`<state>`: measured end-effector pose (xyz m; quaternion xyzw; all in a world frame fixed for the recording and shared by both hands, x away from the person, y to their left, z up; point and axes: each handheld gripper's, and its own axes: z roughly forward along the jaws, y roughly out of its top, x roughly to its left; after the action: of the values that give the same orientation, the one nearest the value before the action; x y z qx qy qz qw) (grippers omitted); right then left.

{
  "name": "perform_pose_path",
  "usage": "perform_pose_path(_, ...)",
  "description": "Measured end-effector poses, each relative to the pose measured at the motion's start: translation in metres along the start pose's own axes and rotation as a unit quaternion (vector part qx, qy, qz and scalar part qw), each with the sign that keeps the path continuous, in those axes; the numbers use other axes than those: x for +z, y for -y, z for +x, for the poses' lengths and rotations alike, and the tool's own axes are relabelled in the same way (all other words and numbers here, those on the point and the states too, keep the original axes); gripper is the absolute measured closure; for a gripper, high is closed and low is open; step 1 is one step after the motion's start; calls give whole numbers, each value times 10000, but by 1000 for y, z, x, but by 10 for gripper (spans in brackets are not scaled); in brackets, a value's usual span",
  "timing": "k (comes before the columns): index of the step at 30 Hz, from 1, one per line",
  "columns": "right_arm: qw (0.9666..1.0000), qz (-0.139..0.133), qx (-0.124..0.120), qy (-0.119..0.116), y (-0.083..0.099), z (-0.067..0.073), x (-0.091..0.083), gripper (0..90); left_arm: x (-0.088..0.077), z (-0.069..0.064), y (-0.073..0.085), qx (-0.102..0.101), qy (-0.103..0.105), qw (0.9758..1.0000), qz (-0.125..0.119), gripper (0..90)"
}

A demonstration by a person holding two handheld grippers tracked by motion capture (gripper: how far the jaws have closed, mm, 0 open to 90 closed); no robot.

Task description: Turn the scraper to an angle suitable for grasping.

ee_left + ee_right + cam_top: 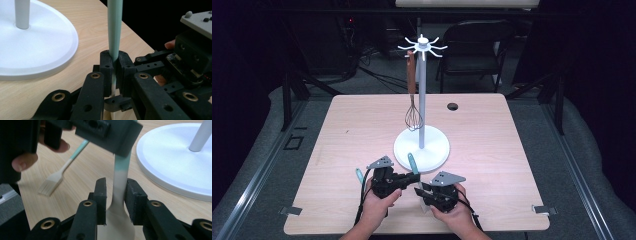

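On a pale wooden table point(362, 125), a white stand point(422, 145) with a ring of hooks point(422, 48) at its top carries one whisk point(413, 107), hanging by its brown handle. At the near edge, a person's two hands work together on a teal-handled spatula point(412, 162), held upright just in front of the stand's round base.

The left gripper point(114, 72) is clamped tight on the spatula's teal handle; the right gripper point(116, 202) has its jaws narrowly parted around the cream neck lower down, its pads not visibly pressing. A teal-handled brush point(60, 173) lies flat on the table beyond them, by the person's left hand.

This looks like a handover between hands, ahead of hanging the spatula on the stand. The next move likely calls for the right gripper to back away, and the left to lift the handle's end up to a free hook, clear of the whisk.
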<state>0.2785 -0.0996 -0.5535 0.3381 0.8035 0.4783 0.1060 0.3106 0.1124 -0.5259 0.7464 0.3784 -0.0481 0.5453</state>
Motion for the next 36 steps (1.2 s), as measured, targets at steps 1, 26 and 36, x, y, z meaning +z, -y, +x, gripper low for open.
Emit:
perform_pose_path(1,10000,4,-30,-14,0,-1,-1,707,0,-1,-1,37,-13,10000,27,839)
perform_pose_path(26,9999,-128,-23,-6,2,-8,-12,537,-20,0,-53,815,-147,9959,364,841)
perform_pose_path(36,9999,-91,-32,74,5,-11,-11,529,-28,-3,-77,1124,-262,9923,439,841)
